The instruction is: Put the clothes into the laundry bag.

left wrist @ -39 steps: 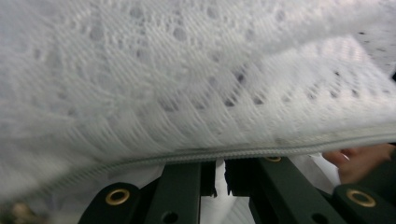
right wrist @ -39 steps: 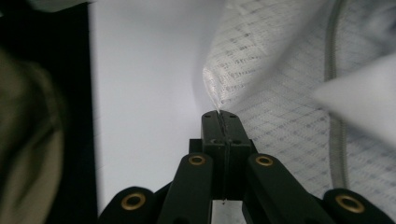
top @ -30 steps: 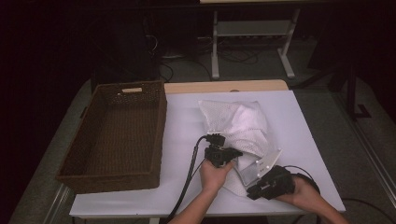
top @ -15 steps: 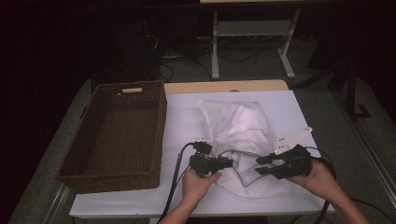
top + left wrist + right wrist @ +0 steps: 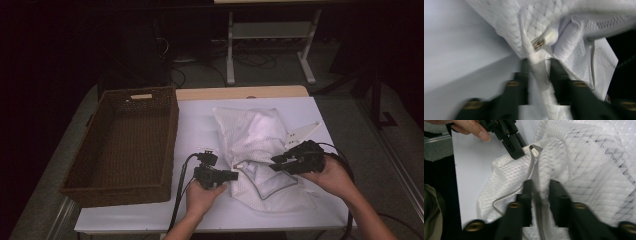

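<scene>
Two grippers are closed on the white mesh bag [image 5: 260, 145] near the desk's front edge: left gripper [image 5: 235, 175], right gripper [image 5: 274, 163]; both jaws have just been closing.

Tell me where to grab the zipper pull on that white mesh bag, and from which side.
Grip the small metal tab of the zipper pull, probably from the bag's open front edge near the left gripper. The tab sticks out free of the white mesh bag, so thin jaws could likely pinch it flat.

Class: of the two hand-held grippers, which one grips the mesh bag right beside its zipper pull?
The left hand-held gripper: it pinches the white mesh bag beside the zipper pull. The right hand-held gripper grips farther along.
</scene>
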Motion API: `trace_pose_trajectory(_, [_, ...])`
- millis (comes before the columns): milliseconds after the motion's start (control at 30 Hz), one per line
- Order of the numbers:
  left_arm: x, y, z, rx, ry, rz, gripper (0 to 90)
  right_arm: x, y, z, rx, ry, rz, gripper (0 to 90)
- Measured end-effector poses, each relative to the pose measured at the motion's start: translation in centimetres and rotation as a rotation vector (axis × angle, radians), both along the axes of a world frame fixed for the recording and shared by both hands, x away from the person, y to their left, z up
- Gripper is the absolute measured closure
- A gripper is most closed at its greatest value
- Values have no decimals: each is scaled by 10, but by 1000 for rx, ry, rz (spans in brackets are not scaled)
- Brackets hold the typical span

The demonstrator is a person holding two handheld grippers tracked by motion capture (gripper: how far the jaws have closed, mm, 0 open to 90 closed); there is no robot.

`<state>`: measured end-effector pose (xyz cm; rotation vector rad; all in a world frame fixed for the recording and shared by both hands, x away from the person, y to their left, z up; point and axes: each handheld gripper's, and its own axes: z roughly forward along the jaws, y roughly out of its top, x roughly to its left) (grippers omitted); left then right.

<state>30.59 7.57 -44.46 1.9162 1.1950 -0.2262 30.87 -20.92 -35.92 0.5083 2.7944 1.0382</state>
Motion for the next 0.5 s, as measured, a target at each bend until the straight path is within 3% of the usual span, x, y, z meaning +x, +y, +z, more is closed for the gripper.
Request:
trace_pose_trajectory(67, [-3, 0, 2, 2, -21, -19, 865, 2, 2, -1, -6, 2, 5, 865])
trace_pose_trajectory(167, [-11, 8, 9, -15, -36, -47, 879, 1, 2, -3, -10, 29, 14, 876])
trace_pose_trajectory(300, [-27, 26, 16, -84, -43, -55, 880, -3, -1, -9, -22, 56, 32, 877])
trace_pose_trajectory(400, [-39, 40, 17, -133, -55, -45, 883, -3, -1, -20, -40, 95, 41, 878])
trace_pose_trajectory(500, [-46, 50, 12, -152, -42, -37, 883, -2, 2, -38, -68, 140, 51, 879])
